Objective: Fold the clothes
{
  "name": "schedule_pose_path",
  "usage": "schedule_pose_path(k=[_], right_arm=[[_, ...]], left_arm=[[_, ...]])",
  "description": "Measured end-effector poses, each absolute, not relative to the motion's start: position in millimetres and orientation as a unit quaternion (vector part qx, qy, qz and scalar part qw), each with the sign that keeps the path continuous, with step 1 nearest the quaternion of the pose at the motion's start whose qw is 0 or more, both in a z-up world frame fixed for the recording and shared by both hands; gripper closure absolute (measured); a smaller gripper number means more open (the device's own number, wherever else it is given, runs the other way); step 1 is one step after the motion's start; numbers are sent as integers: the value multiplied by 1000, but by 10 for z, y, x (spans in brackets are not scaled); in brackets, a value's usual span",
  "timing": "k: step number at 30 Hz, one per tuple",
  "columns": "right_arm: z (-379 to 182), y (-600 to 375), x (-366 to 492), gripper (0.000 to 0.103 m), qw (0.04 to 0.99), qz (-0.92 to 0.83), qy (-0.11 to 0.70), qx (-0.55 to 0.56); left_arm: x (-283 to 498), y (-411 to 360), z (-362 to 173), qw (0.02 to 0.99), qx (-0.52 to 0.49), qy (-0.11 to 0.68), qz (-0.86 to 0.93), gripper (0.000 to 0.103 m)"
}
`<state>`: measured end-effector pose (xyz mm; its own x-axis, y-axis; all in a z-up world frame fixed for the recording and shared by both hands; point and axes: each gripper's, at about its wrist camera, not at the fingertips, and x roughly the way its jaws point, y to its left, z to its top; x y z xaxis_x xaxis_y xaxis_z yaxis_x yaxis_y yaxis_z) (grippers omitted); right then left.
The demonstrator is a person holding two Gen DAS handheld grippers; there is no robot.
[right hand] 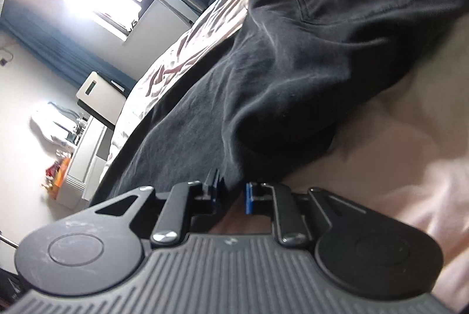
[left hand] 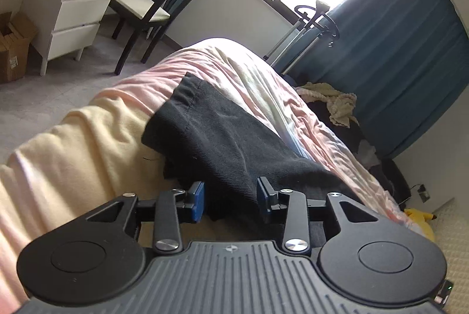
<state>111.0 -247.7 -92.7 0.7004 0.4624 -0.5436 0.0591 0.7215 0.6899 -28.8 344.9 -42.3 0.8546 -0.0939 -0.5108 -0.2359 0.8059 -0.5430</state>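
A dark grey garment (left hand: 222,138) lies spread on the bed's pink and cream cover (left hand: 88,144). My left gripper (left hand: 230,201) is open, its blue pads on either side of the garment's near edge, which reaches in between them. In the right wrist view the same dark garment (right hand: 278,73) shows a pocket seam and a drawstring tip. My right gripper (right hand: 233,194) has its jaws a narrow way apart, with a fold of the garment's edge coming down between the blue pads; whether they pinch it is unclear.
A white desk with drawers (left hand: 79,6) and a black-and-white chair (left hand: 164,3) stand beyond the bed. Teal curtains (left hand: 395,65) flank a bright window. A pile of other clothes (left hand: 337,103) lies at the bed's far side. A cardboard box (left hand: 11,47) sits on the floor.
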Motion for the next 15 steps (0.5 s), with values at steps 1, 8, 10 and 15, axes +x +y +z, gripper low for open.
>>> schedule_pose_path(k=[1,8,10,15], right_arm=[[-863,-2430,1072,83,862,117,365,332],[-517,-2410,705,83,917,94,324,215],[-411,-2430,607,81,933,88,298,183],[-341,-2311,702,70,951,87,273,114]], left_arm=[[-305,3444,-363,918,-286,268,53,37],[76,3535,36,933,-239,260,74,20],[382,3525,70,932,-212,280,88,20],[1035,3510,39,919,-190,322,123,20]])
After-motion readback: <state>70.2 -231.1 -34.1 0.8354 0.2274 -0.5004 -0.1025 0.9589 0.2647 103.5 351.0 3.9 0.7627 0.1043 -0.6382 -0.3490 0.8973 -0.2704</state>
